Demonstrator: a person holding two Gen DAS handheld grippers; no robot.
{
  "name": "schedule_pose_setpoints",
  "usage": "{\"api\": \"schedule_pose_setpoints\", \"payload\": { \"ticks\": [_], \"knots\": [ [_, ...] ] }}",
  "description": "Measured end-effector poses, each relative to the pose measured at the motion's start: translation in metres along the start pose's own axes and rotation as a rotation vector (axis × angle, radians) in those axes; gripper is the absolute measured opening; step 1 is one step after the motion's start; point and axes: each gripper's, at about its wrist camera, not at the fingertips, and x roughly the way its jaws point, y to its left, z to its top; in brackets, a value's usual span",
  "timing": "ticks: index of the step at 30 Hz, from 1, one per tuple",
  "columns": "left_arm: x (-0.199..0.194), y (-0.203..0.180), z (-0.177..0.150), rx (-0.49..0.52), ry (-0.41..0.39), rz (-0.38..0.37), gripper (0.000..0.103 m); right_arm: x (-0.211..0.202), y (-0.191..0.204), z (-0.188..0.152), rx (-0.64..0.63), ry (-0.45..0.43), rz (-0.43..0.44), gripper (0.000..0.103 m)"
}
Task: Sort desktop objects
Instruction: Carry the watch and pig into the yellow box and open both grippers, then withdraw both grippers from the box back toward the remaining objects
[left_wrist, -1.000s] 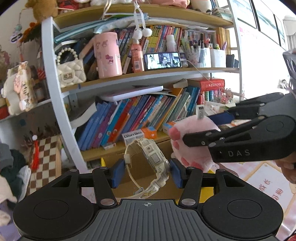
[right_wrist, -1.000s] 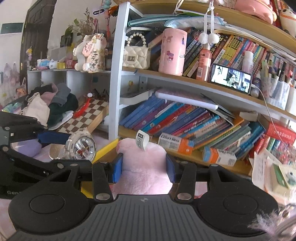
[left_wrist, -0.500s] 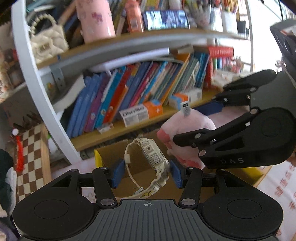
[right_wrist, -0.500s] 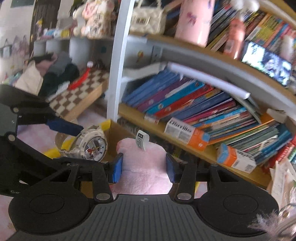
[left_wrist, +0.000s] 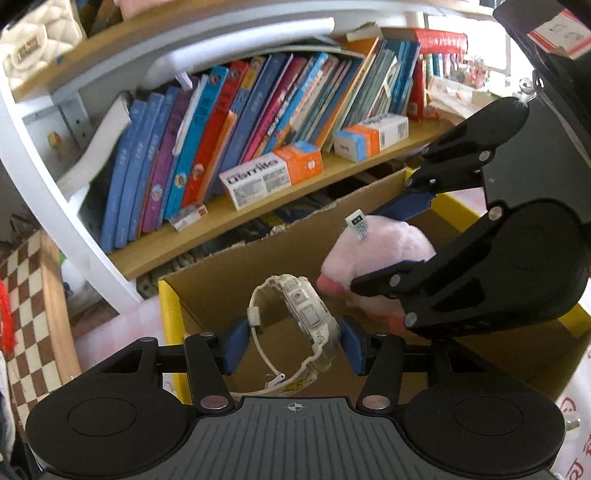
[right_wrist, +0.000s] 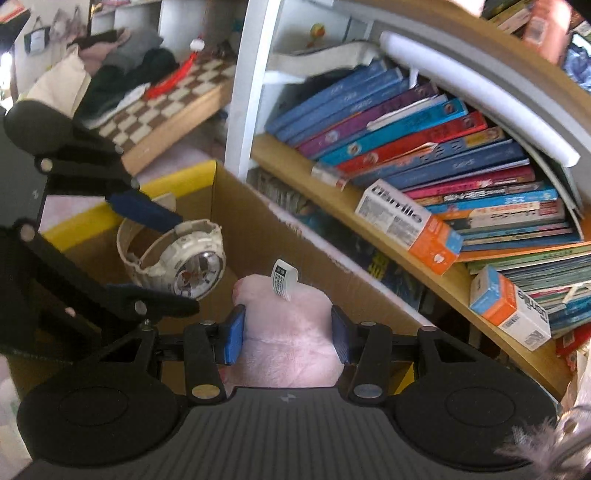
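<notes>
**A:** What has the left gripper (left_wrist: 291, 345) got?

**B:** A cream wristwatch (left_wrist: 295, 326). The two blue pads are closed in on it, one against the strap on the left, the other against the case on the right, so the watch stands on edge between them with its buckle end hanging toward the camera. From the right wrist view the same watch (right_wrist: 177, 258) shows its round dial, pinched between the left gripper's fingers at the left of the scene.

**A:** And the right gripper (right_wrist: 286, 336)?

**B:** Clamped about half shut on a pink plush toy (right_wrist: 288, 343). The toy fills the gap between the pads and bulges out past them on the far side, with a small white label (right_wrist: 283, 282) sticking up from its top.

**A:** Where are the two things relative to each other?

**B:** Close together, the toy (left_wrist: 376, 258) just to the right of the watch and a little farther off. I cannot tell whether they touch.

**A:** What lies under them?

**B:** An open cardboard box (left_wrist: 236, 273) with yellow edges. Both grippers hang over its opening. Behind the box is a bookshelf (left_wrist: 207, 225) with leaning books and some small orange-and-white cartons.
</notes>
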Motion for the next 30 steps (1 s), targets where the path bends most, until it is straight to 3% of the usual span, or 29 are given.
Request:
{"api": "schedule_pose_setpoints", "payload": {
  "ticks": [8,14,18,24,30],
  "knots": [
    [0.025,0.001,-0.003,0.025,0.097,0.01,0.055,0.017,0.0,-0.003,-0.042,0.033,0.017,0.047],
    [0.029,0.003,-0.001,0.029,0.13,0.002,0.065,0.021,0.004,-0.001,-0.075,0.028,0.013,0.049],
    [0.03,-0.002,0.0,0.063,0.143,0.007,0.069,0.023,0.004,-0.001,-0.077,0.03,0.015,0.059],
    [0.02,-0.004,0.0,0.073,0.106,0.024,0.079,0.012,0.0,-0.002,-0.058,-0.008,-0.004,0.077],
    [-0.004,-0.005,0.0,0.053,0.034,0.039,0.085,-0.018,-0.003,0.0,-0.021,-0.07,-0.006,0.082]
  ]
}}
